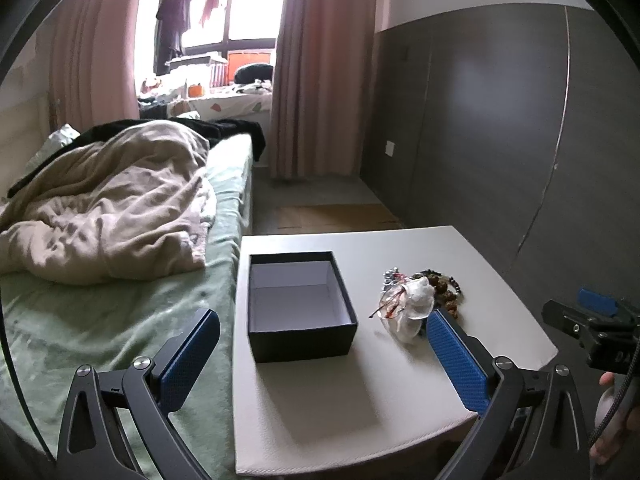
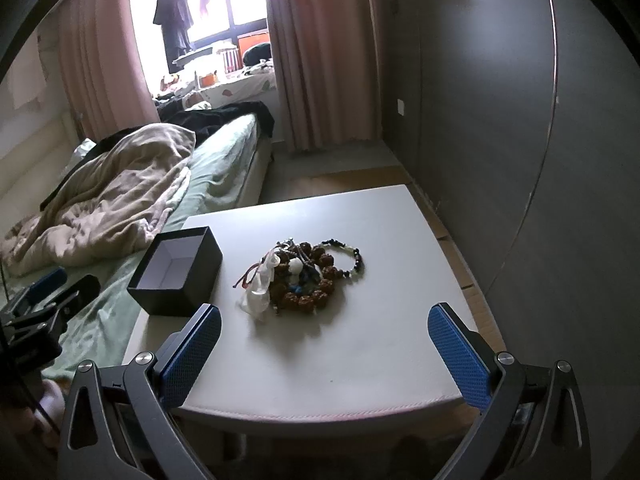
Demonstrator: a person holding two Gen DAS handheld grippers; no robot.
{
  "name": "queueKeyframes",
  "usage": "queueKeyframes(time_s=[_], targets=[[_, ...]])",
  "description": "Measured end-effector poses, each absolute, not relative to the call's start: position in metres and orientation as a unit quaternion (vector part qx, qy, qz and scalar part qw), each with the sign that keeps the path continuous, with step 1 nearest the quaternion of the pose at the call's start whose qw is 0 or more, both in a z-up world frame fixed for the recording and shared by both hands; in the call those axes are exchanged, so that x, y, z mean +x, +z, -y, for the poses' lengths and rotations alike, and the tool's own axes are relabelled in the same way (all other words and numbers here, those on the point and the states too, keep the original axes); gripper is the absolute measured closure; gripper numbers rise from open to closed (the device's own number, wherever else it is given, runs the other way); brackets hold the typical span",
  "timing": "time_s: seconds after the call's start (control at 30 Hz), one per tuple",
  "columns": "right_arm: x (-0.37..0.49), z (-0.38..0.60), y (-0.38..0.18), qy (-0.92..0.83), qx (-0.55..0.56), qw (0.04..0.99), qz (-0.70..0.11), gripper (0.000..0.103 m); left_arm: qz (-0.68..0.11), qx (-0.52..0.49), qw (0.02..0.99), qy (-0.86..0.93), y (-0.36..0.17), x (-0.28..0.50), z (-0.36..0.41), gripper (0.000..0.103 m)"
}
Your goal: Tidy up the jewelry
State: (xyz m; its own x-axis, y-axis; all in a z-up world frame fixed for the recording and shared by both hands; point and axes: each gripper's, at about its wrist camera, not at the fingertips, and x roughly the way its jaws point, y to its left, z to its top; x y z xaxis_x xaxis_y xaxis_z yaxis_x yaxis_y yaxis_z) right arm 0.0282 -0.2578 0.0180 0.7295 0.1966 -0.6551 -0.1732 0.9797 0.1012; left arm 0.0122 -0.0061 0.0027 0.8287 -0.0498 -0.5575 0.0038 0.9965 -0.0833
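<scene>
Jewelry pile [image 2: 304,280], perhaps several bracelets, beside one empty box [image 2: 176,276]; both grippers' jaws spread.

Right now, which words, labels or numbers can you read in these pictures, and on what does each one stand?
"DA": white letters, cut off at the picture's edge, on the black body of the right claw.
Black box, white table, beads: no text visible.
</scene>
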Motion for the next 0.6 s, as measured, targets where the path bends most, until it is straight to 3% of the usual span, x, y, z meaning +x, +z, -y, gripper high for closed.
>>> queueKeyframes(time_s=[0.47,0.6], targets=[[0.070,0.304,0.017,0.078,0.106,0.915,-0.382,0.000,-0.308,-0.031,0.948,-0.067,0.007,0.059,0.032,0.000],[0.080,0.318,0.014,0.061,0.122,0.913,-0.385,0.002,-0.327,-0.029,0.940,-0.088,-0.002,0.074,0.045,0.013]])
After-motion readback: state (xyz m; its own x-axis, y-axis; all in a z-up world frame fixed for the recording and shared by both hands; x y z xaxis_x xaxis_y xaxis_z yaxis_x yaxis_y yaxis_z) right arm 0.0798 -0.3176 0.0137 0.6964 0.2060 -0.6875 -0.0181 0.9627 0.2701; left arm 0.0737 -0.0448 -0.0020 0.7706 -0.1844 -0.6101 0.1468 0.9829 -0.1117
